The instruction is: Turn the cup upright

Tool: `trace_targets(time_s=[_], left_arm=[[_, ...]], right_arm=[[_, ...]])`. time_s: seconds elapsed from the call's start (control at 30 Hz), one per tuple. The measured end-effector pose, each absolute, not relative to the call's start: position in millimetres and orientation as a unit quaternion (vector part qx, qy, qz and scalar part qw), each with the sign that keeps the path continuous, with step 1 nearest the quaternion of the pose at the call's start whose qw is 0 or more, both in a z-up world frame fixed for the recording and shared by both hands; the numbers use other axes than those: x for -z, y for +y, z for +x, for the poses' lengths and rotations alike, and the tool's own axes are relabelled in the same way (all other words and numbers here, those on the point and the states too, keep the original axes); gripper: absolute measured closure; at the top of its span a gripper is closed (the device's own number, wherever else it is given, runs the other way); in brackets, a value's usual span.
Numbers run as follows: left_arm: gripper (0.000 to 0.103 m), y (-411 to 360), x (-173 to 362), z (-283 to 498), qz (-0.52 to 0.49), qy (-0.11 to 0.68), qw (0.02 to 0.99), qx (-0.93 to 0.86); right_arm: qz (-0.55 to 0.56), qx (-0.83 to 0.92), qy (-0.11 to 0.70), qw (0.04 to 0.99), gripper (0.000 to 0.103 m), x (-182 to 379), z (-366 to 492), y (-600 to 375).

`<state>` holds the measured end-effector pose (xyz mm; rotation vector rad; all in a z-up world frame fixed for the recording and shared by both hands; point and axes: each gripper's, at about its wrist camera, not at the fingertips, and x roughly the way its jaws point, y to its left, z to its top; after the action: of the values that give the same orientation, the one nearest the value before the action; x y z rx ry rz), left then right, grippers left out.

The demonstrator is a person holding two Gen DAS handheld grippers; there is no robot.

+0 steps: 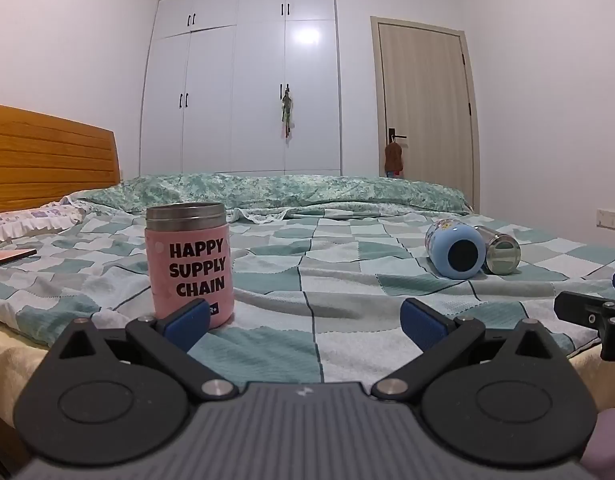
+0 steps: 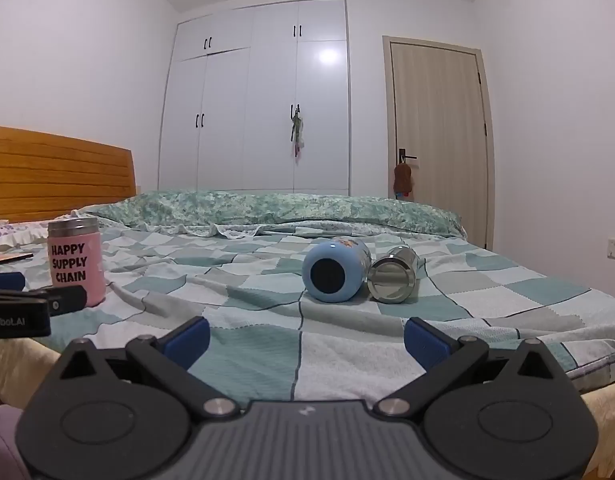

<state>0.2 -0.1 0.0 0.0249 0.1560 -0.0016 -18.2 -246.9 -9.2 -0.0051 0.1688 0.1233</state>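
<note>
A pink cup (image 1: 189,266) with a steel rim and the words HAPPY SUPPLY CHAIN stands upright on the checked bedspread; it also shows in the right wrist view (image 2: 77,262). A light blue cup (image 1: 457,250) lies on its side, base toward me, next to a steel cup (image 1: 501,250) also on its side. Both show in the right wrist view, the blue cup (image 2: 333,270) and the steel cup (image 2: 393,276). My left gripper (image 1: 305,324) is open and empty, just right of the pink cup. My right gripper (image 2: 305,340) is open and empty, short of the two lying cups.
The bed (image 1: 347,280) has a wooden headboard (image 1: 47,160) at left and a folded green quilt (image 1: 267,192) at the back. A flat red-edged item (image 1: 11,258) lies at far left. A white wardrobe (image 1: 243,80) and a door (image 1: 425,112) stand behind.
</note>
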Motion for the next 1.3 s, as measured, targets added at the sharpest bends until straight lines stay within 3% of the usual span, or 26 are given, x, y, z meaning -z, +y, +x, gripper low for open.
trace_targets(time_s=[1.3], left_arm=[[0.000, -1.6, 1.0, -1.9, 0.009, 0.073, 0.997, 0.004]], right_arm=[[-0.001, -0.062, 0.078, 0.995, 0.000, 9.2, -18.7, -246.5]])
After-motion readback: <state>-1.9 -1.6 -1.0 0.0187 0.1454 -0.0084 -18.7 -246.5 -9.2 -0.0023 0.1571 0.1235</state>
